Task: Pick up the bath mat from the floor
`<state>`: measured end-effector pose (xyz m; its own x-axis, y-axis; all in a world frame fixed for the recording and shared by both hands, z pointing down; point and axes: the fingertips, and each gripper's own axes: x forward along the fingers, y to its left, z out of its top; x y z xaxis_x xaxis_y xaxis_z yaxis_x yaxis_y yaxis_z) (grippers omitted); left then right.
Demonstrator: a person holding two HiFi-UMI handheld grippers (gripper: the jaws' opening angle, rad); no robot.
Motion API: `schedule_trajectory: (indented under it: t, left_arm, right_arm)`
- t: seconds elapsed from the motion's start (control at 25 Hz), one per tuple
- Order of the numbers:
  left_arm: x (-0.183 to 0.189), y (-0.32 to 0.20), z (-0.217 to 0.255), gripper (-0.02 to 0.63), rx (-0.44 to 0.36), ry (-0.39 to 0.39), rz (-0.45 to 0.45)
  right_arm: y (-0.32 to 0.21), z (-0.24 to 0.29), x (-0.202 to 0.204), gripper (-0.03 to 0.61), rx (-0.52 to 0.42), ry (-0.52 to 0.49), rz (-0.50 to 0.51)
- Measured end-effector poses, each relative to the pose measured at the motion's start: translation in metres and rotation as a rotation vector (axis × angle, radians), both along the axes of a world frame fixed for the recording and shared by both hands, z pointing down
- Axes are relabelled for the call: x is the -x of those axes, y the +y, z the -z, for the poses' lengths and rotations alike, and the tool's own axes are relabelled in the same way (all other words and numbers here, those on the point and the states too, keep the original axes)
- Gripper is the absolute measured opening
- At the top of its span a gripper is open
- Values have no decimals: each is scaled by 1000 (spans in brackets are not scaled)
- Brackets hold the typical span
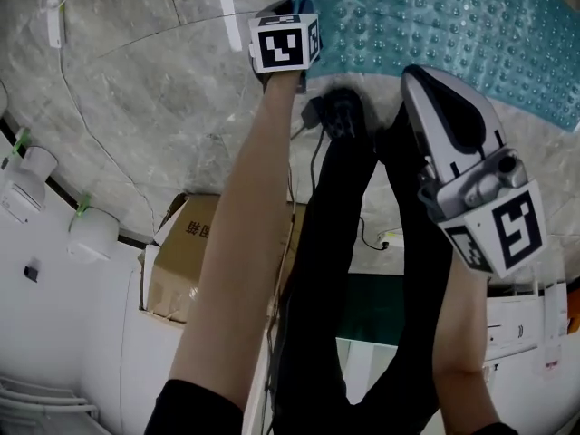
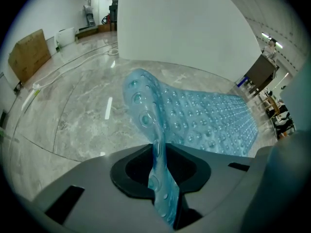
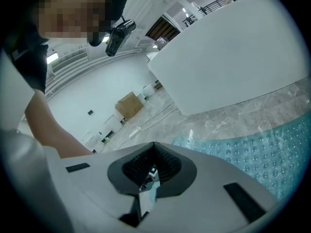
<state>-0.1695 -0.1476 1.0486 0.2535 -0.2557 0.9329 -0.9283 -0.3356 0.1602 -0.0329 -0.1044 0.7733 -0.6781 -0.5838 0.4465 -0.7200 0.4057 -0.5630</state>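
Observation:
The bath mat (image 1: 435, 25) is translucent teal with rows of bumps and lies on the grey marble floor at the upper right of the head view. My left gripper (image 1: 297, 3) reaches down to the mat's near corner. In the left gripper view the jaws of the left gripper (image 2: 158, 155) are shut on a fold of the bath mat (image 2: 209, 120), and that edge rises off the floor in a ridge. My right gripper (image 1: 419, 75) hangs above the floor near the mat, apart from it. In the right gripper view the right gripper (image 3: 151, 173) is shut with nothing between the jaws, and the bath mat (image 3: 257, 149) lies beyond.
A large white block (image 2: 180, 28) stands just behind the mat. A cardboard box (image 1: 181, 261) sits by the white wall at lower left. A black cable (image 1: 317, 148) runs across the floor beside the person's black-clad legs (image 1: 335, 243). Bare marble floor (image 1: 154, 89) spreads left of the mat.

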Motion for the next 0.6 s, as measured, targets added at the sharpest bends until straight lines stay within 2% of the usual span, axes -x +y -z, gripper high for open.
schedule_trajectory:
  t: [0.24, 0.4, 0.6]
  left_arm:
    - [-35, 25, 72, 51, 24, 92, -76]
    - [-62, 39, 130, 44, 58, 125, -76]
    - [-103, 54, 218, 44, 114, 163, -144]
  right_arm:
    - [37, 56, -19, 12, 39, 54, -9]
    - [41, 119, -40, 12, 28, 73, -16]
    - [27, 209, -70, 12, -13, 98, -39]
